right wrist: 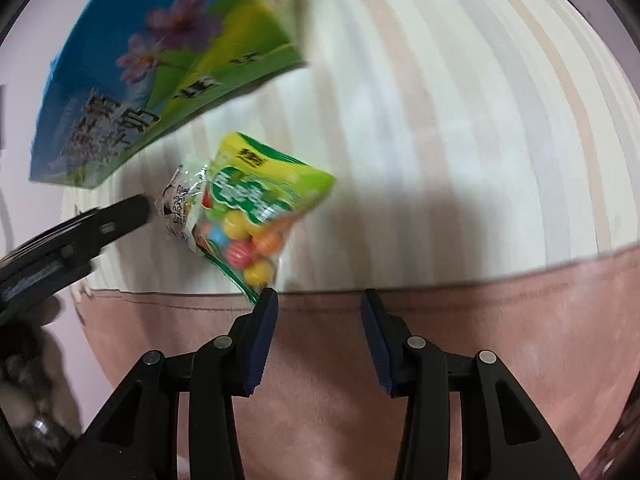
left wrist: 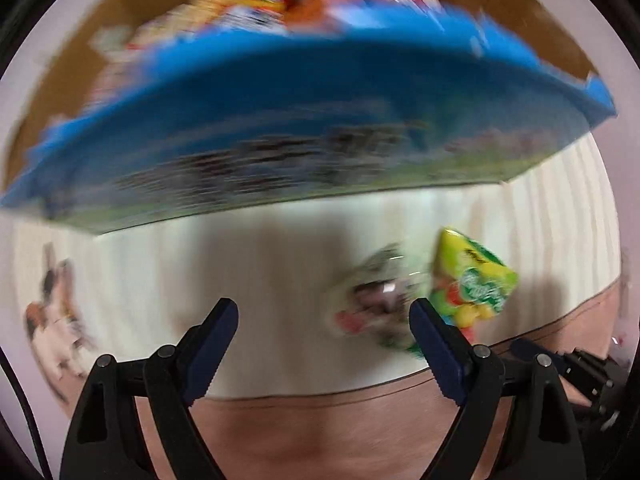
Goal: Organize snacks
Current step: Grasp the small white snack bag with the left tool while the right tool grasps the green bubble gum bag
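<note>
A green and yellow bag of coloured candy balls (right wrist: 256, 208) lies on the pale striped cloth (right wrist: 440, 120), partly over a small clear packet (right wrist: 180, 204). My right gripper (right wrist: 319, 294) hovers just in front of the bag's lower corner, its jaws a small gap apart with nothing between them. My left gripper (left wrist: 324, 306) is open wide above the cloth; the clear packet (left wrist: 372, 300) and candy bag (left wrist: 472, 280) lie under its right finger. One left finger (right wrist: 120, 216) shows beside the packet. A blue and green box (left wrist: 320, 120) holds several snack packs (left wrist: 280, 4).
The box (right wrist: 132, 80) stands at the back left of the cloth, close behind the two packets. A pink surface (right wrist: 480, 340) borders the cloth at the near side. An animal picture (left wrist: 56, 312) lies at the far left. Both views are blurred.
</note>
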Demonstrator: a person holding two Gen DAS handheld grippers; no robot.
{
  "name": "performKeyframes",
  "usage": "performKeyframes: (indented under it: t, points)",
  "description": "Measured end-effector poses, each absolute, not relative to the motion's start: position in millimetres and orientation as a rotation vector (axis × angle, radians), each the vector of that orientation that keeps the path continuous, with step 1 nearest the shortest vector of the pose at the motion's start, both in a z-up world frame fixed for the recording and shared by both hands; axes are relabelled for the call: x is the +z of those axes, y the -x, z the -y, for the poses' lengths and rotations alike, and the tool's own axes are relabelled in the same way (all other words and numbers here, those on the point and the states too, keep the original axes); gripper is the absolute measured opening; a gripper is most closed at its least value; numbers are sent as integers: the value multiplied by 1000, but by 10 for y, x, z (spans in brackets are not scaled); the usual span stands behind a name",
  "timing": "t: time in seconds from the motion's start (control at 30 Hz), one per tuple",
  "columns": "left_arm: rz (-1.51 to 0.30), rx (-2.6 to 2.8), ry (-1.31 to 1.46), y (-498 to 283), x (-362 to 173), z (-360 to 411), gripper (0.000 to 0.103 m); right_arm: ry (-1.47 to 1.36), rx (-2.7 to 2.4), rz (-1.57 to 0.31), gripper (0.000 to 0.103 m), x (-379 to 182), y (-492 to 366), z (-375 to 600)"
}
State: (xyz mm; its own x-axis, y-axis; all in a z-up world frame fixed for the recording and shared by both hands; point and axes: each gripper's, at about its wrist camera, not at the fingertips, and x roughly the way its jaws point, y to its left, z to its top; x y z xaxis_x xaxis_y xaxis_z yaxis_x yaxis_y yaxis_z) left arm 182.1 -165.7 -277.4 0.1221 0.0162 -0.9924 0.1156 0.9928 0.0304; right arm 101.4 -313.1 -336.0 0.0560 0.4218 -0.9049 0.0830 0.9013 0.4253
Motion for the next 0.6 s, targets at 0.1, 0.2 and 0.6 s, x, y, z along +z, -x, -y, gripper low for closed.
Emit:
performKeyframes:
  t: [0.1,0.2,0.6]
  points:
    - [-1489,-127,-83,-1926,-2937,1736,87,-465,246,-1509,50,-3398,-907,3225]
    - [-1457,-143,-36,-1951,-2927,1679,64,-538,223,-1505,53,-3413,-814,3340]
    - [-1528,78,94,-1015,-3073,653,61,-599,155,-1467,75,-3423,-1236,3047]
